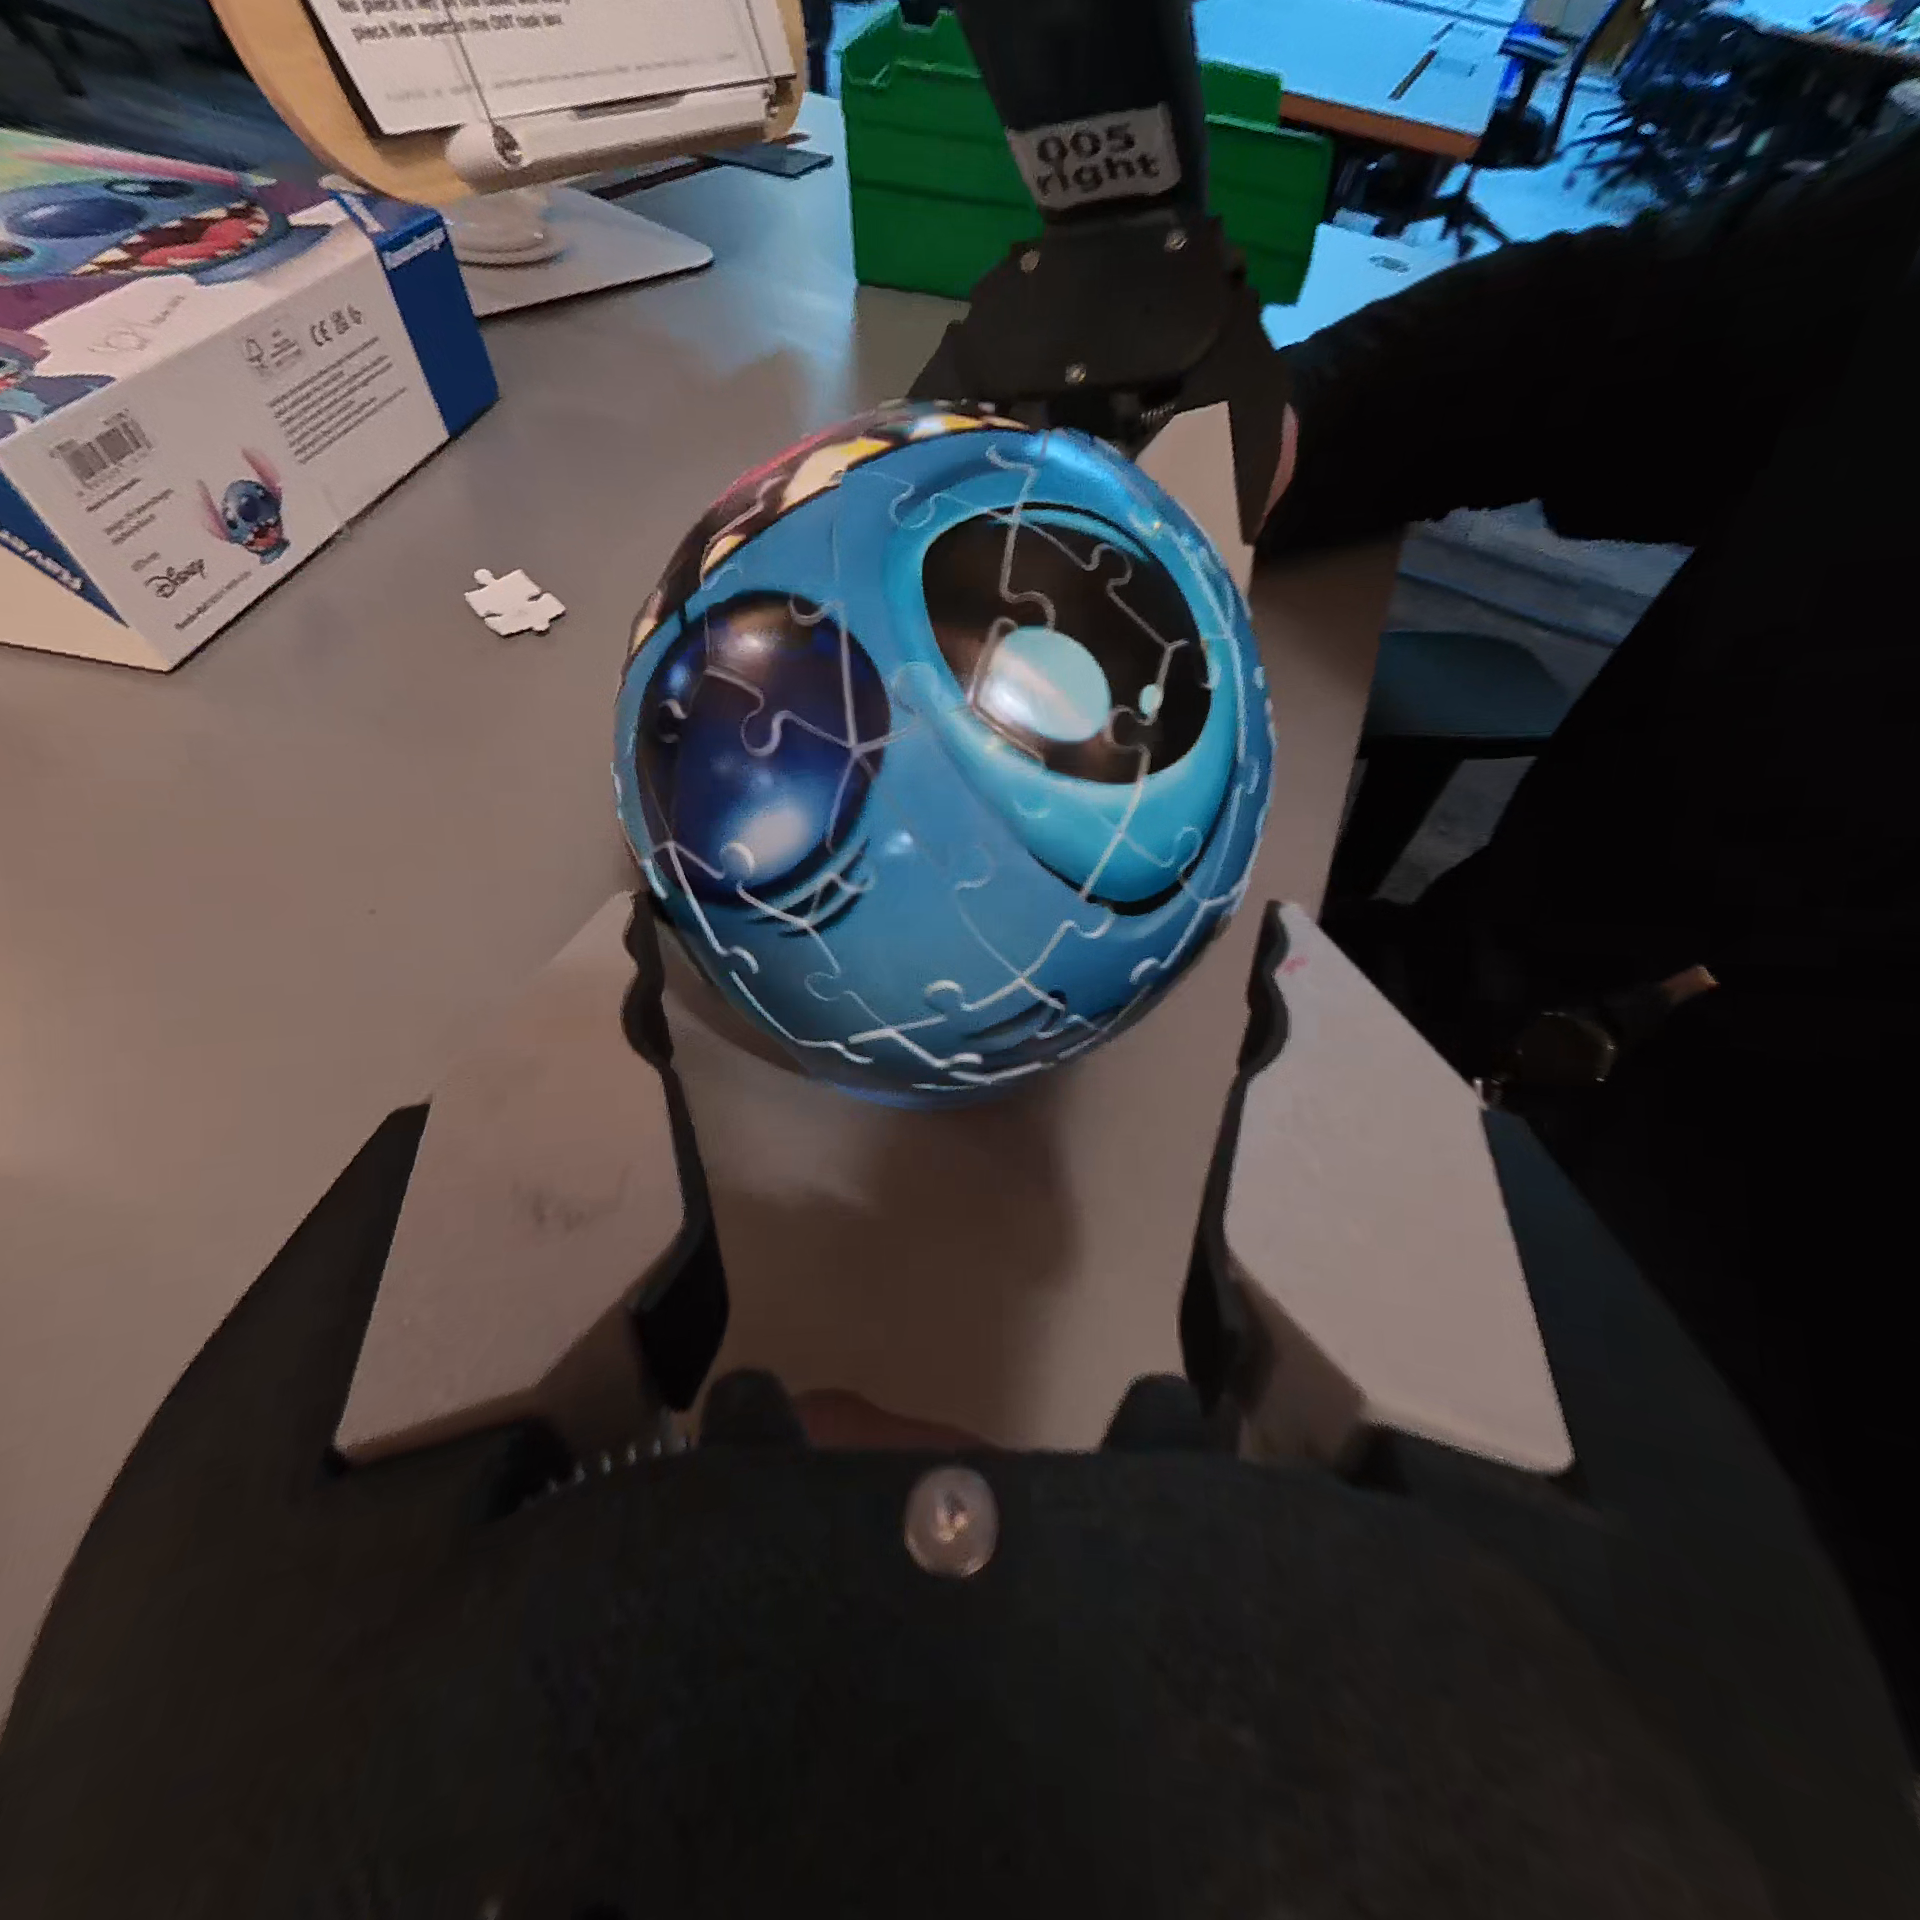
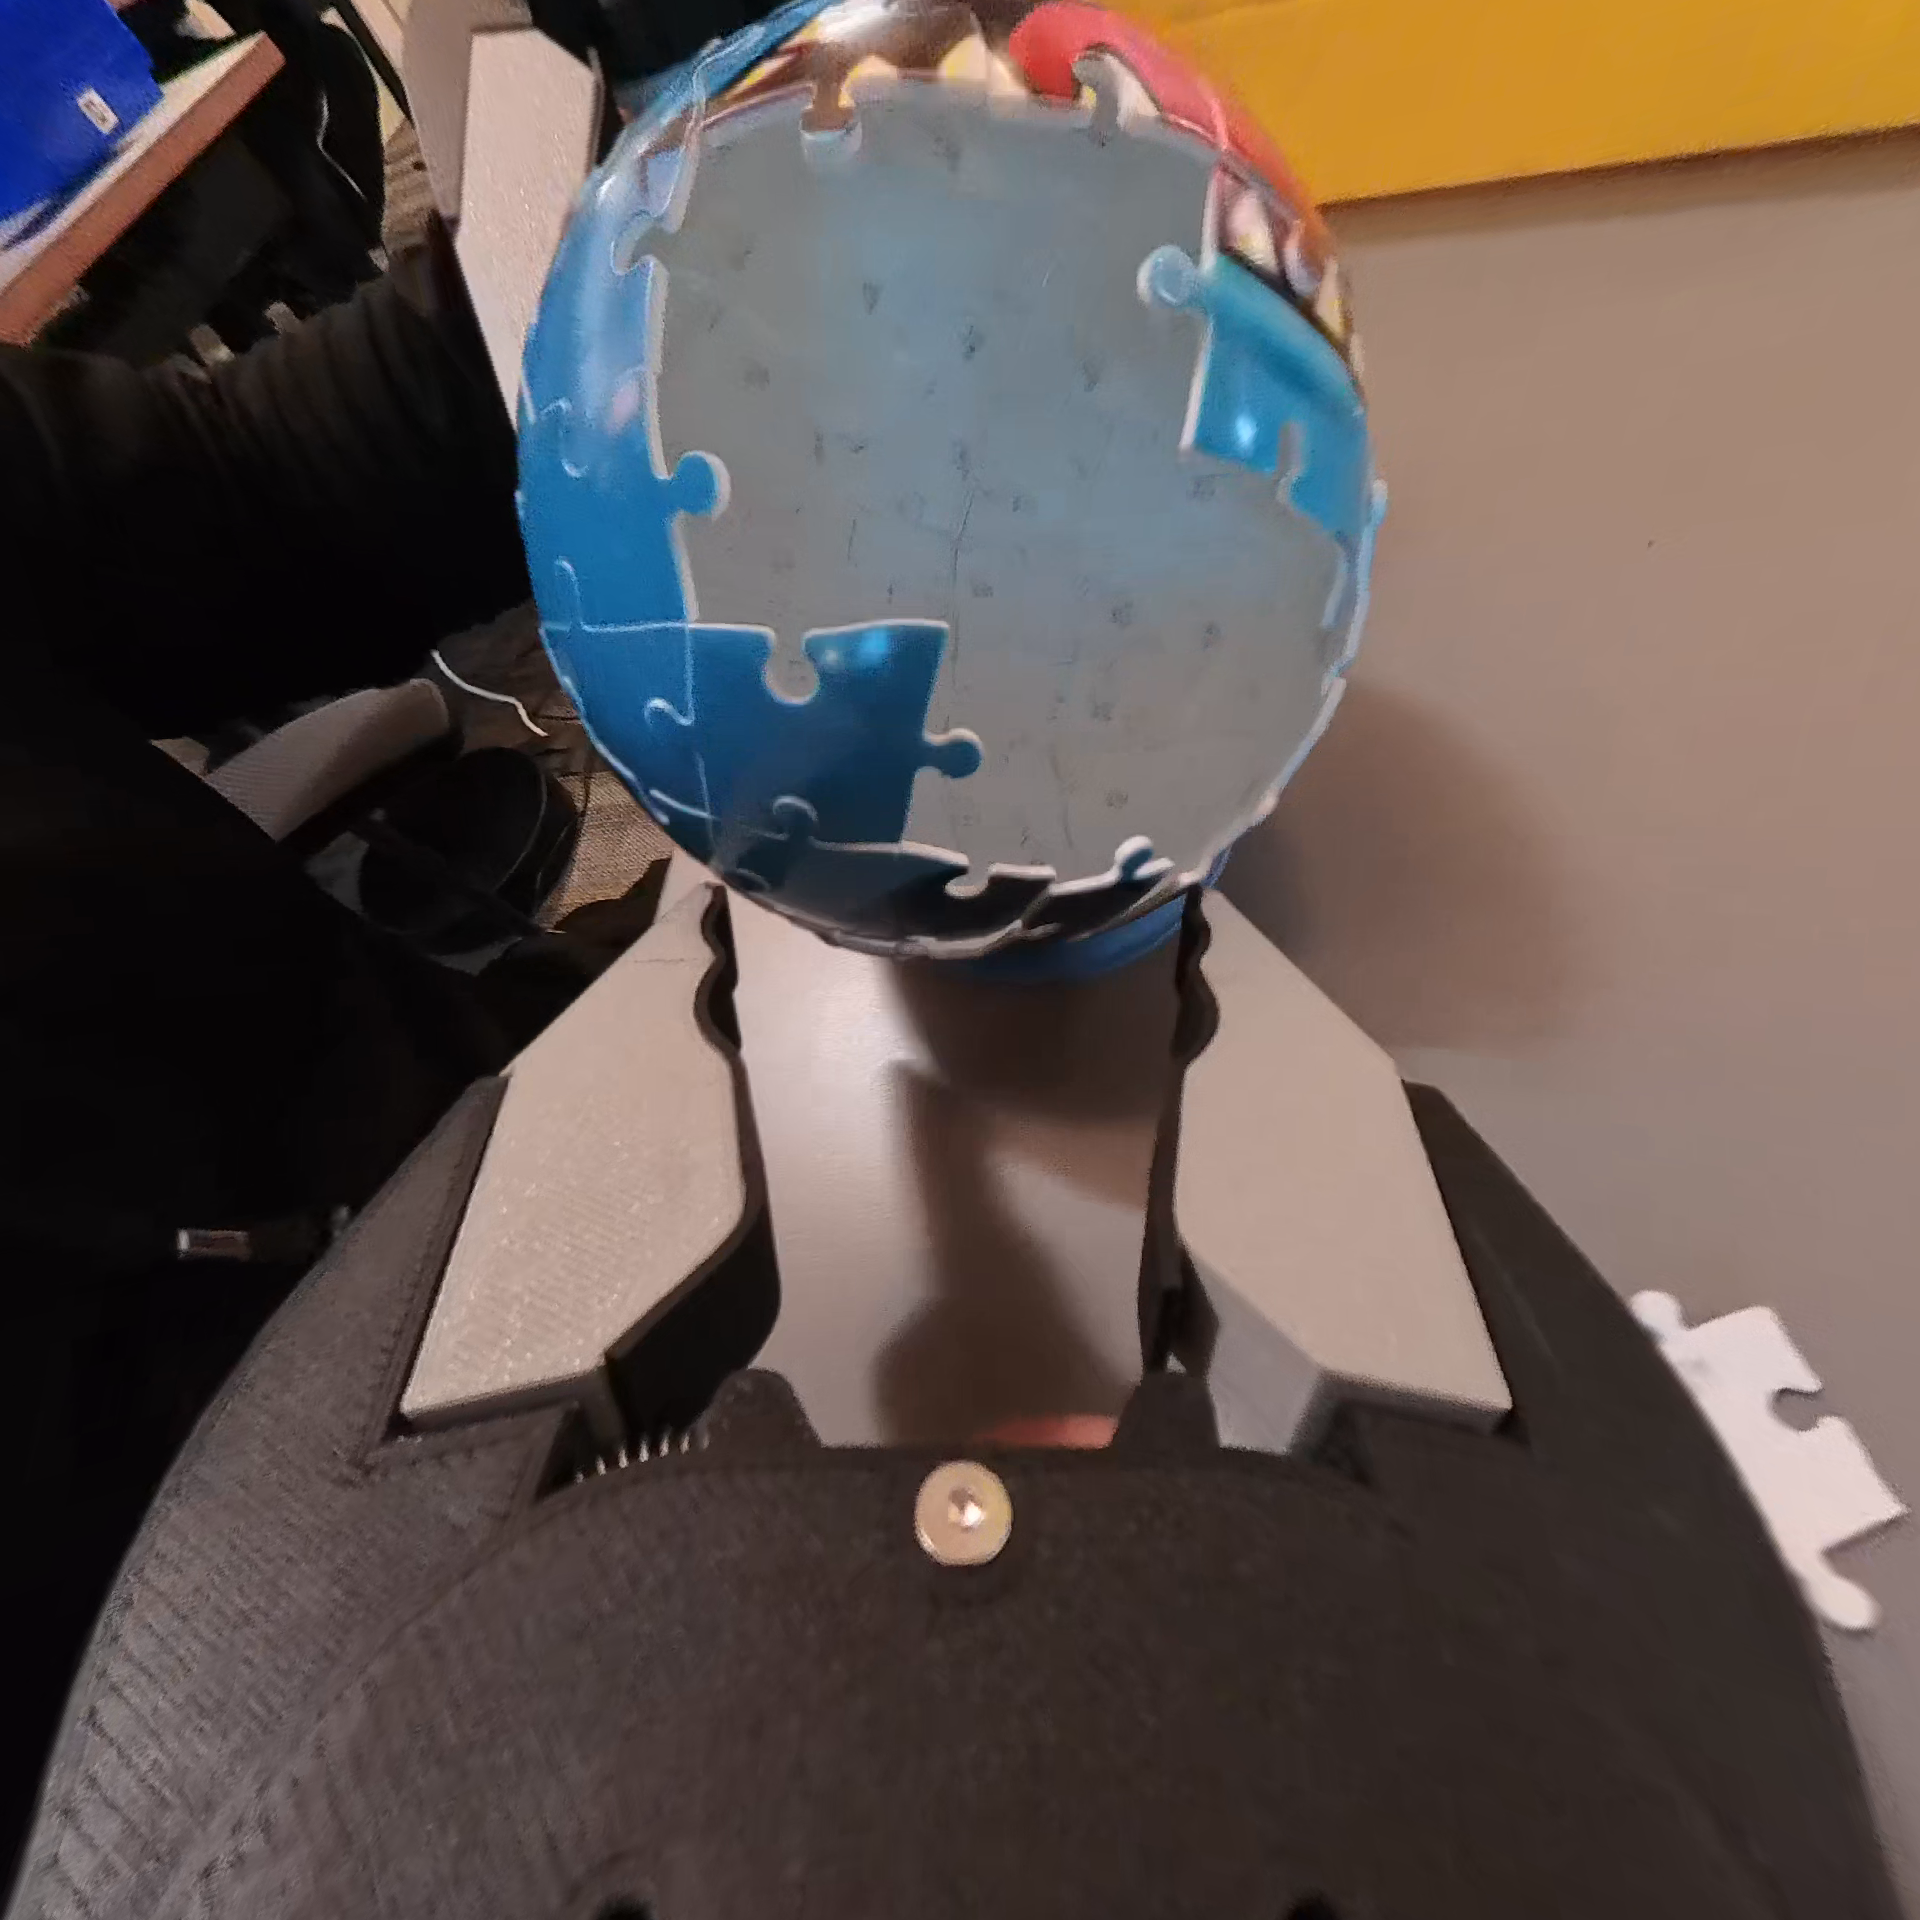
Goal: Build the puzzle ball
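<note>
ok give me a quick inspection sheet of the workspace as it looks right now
surface: grey table, bare apart from what is listed.
job's things: puzzle ball unfinished, with a large gap in its shell in the right wrist view; one loose white piece lies on the table.
clutter: puzzle box, document stand, green bins.
grippers: left gripper and right gripper both sit at the ball with jaws spread; grip unclear.
cables: nothing seen.
surroundings: other desks, a dark sleeve.
</note>
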Demonstrator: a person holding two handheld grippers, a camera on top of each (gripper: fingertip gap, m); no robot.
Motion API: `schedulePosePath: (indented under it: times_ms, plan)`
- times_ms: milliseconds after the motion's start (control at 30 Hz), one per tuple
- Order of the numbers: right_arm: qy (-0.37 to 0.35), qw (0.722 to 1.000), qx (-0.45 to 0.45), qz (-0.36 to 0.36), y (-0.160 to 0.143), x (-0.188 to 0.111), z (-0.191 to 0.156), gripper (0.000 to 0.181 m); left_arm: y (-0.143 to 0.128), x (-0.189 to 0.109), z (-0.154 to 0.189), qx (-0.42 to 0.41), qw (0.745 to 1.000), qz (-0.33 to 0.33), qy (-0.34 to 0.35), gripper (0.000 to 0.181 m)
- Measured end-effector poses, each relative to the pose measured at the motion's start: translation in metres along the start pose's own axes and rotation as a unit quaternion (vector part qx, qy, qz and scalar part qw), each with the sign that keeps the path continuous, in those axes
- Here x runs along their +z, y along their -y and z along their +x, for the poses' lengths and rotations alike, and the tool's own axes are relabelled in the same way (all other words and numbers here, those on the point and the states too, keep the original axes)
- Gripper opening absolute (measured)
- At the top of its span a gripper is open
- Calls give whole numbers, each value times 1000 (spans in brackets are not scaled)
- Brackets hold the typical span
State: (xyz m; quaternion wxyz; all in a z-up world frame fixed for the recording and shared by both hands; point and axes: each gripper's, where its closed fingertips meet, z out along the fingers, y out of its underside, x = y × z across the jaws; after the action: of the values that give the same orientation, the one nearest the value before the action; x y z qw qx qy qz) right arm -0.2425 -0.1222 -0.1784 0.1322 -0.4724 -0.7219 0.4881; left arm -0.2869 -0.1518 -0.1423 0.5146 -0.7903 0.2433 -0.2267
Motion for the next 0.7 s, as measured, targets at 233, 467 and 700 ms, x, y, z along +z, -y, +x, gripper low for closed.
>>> schedulePosePath:
  times_ms: [233,467,700]
  plan:
    - [10,998,-68,10,11,2,4,91,-11,3,0,34,996,4,88,114]
    - [27,996,-85,13,9,-4,6,93,-20,1,6,29,996,-13,85,111]
    - [24,996,-82,14,7,-8,11,91,-23,5,6,-13,998,-25,47,112]
